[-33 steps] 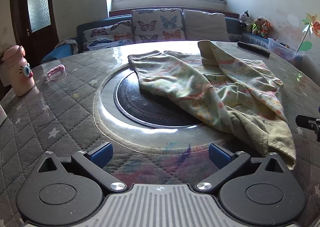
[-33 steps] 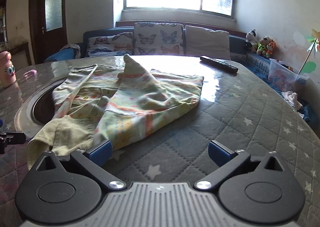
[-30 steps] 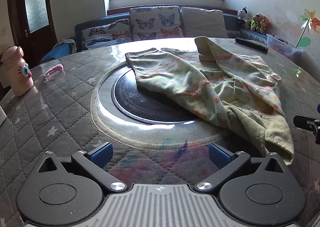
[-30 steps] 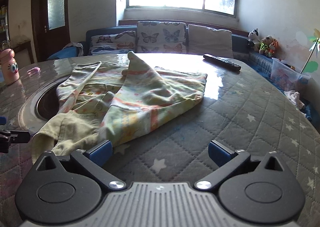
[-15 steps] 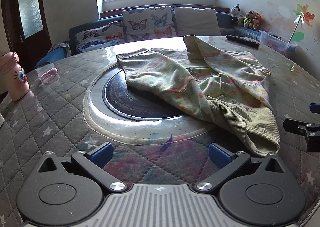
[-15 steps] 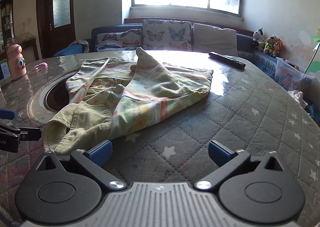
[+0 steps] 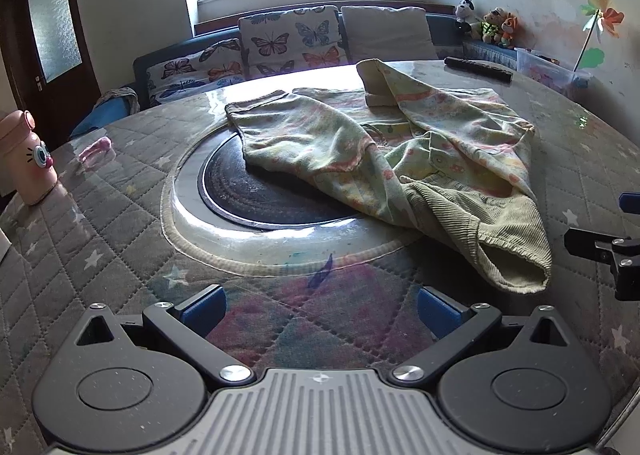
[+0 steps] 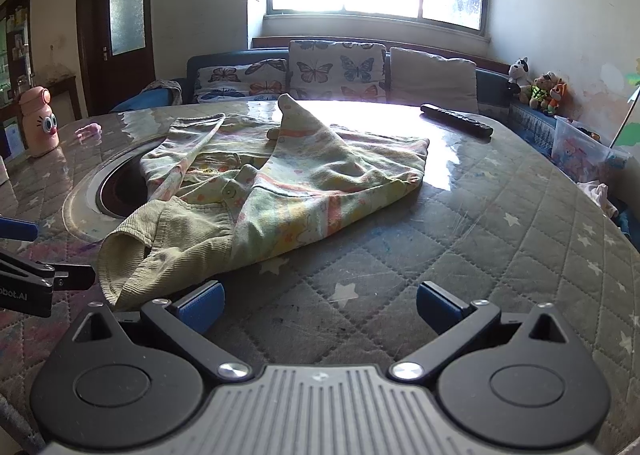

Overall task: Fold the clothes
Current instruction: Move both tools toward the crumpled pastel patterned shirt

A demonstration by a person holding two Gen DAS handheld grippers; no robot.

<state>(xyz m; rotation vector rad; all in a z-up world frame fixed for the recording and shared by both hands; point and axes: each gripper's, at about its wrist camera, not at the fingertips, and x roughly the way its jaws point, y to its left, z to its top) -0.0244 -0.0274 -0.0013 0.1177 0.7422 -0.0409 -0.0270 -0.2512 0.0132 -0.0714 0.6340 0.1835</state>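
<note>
Quilted table (image 7: 100,239): one rumpled garment (image 7: 400,159), two tongs gaping, empty.

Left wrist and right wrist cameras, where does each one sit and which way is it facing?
Left wrist: on the left tool, low at the table's near edge, facing the round inset hotplate and crumpled garment; right tool at its right edge.
Right wrist: on the right tool, facing the garment and remote control; left tool at its left edge.
Shared: garment, pink bottle, butterfly cushions.
</note>
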